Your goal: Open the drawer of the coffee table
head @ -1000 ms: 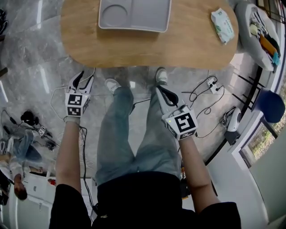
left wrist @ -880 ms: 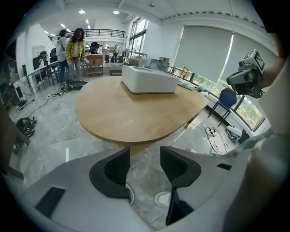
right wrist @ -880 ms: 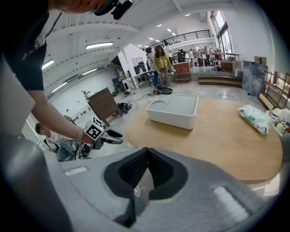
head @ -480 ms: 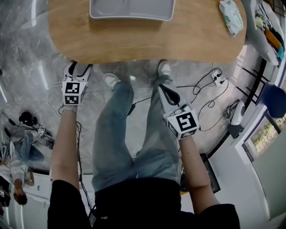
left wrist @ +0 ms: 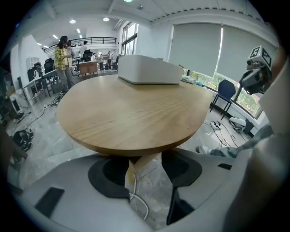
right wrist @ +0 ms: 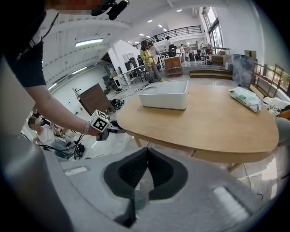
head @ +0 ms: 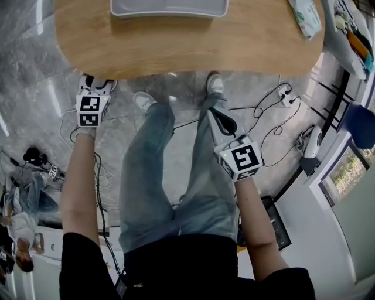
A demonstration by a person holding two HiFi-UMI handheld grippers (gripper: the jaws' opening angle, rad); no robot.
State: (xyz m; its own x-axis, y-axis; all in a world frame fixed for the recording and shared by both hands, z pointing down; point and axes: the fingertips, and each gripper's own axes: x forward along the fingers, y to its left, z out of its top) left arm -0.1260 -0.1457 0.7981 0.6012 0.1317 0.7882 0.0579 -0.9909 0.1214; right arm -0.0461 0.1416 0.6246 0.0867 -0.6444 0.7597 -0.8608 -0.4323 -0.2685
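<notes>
nearest me, the right gripper hangs over my right thigh, at about 1 o'clock in the head view, clenched tight on nothing. the left gripper sits at 10 o'clock with its tips right by the near rim of the coffee table. its jaws stand wide and have just been closing in a little. only floor and a table leg show between them, so it holds nothing.

i judge this to be the approach step, with no handle reached yet. the table top fills 12 o'clock, but i can't find the drawer in any view; it likely sits under the rim. the next move, i reckon, calls for getting lower to look beneath the top, then lining the loose jaws up on a pull.

farther on, a grey tray at 12 o'clock and a pack of wipes at 1 o'clock rest on the top.
</notes>
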